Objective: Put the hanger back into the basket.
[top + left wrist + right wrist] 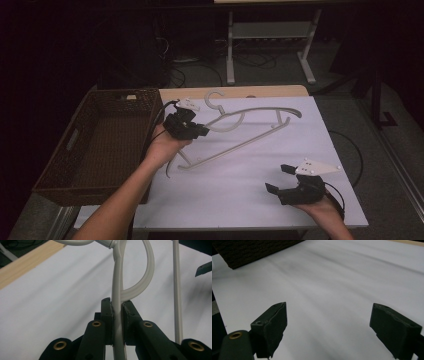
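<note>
Basket [100, 145]: brown woven, empty, at the table's left edge, just left of the left hand.
Left gripper [186, 125]: clenched on the hanger; in the left gripper view the jaws pinch a pale bar [118, 315] of it.
Hanger [235, 142]: grey plastic, on the white table [240, 195]; long axis slants from near-left to far-right, hook [215, 97] at the far side.
Key relation: the basket lies directly left of the held hanger, so a move there looks short; the hanger appears longer than the basket is wide, so I judge it must be turned.
Right gripper [285, 182]: released, jaws spread wide, near the front right, well apart from the hanger.
In the way: nothing between hanger and basket but the basket's near wall.
</note>
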Demonstrator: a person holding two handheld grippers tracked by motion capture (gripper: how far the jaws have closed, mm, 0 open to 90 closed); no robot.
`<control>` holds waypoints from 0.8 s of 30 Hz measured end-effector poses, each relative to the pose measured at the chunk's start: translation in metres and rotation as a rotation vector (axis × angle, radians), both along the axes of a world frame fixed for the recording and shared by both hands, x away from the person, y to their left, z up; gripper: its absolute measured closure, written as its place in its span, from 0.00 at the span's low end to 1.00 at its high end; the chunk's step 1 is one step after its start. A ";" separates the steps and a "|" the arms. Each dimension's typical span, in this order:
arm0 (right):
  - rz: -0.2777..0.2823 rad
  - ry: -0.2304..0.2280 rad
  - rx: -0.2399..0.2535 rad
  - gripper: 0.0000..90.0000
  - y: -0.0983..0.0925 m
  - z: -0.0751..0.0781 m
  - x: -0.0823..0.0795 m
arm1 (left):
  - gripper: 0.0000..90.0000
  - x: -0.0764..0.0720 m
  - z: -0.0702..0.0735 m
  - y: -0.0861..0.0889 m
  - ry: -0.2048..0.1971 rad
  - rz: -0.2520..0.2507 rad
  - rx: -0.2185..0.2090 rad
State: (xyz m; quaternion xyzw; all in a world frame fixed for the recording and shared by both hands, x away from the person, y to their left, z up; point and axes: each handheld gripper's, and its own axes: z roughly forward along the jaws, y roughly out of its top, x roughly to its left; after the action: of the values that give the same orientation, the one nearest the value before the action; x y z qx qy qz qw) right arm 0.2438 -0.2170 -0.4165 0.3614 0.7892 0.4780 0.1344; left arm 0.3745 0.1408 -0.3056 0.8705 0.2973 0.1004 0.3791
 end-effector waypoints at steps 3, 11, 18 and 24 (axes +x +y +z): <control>-0.021 -0.013 0.002 0.09 0.000 0.000 0.001 | 0.91 0.002 0.010 0.009 0.002 0.012 -0.001; -0.060 -0.022 -0.006 0.01 -0.001 -0.001 0.002 | 0.91 0.008 0.031 0.034 -0.004 0.046 -0.004; -0.063 -0.020 -0.009 0.01 -0.001 -0.002 0.003 | 0.91 0.012 0.041 0.061 -0.018 0.095 -0.003; -0.069 -0.016 -0.002 0.01 -0.002 -0.003 0.003 | 0.91 0.011 0.046 0.088 -0.031 0.138 0.011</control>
State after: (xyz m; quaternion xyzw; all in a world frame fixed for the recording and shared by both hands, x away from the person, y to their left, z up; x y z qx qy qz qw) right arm 0.2472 -0.2193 -0.4194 0.3843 0.7755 0.4754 0.1576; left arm 0.3854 0.2284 -0.2593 0.8484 0.3503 0.1414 0.3708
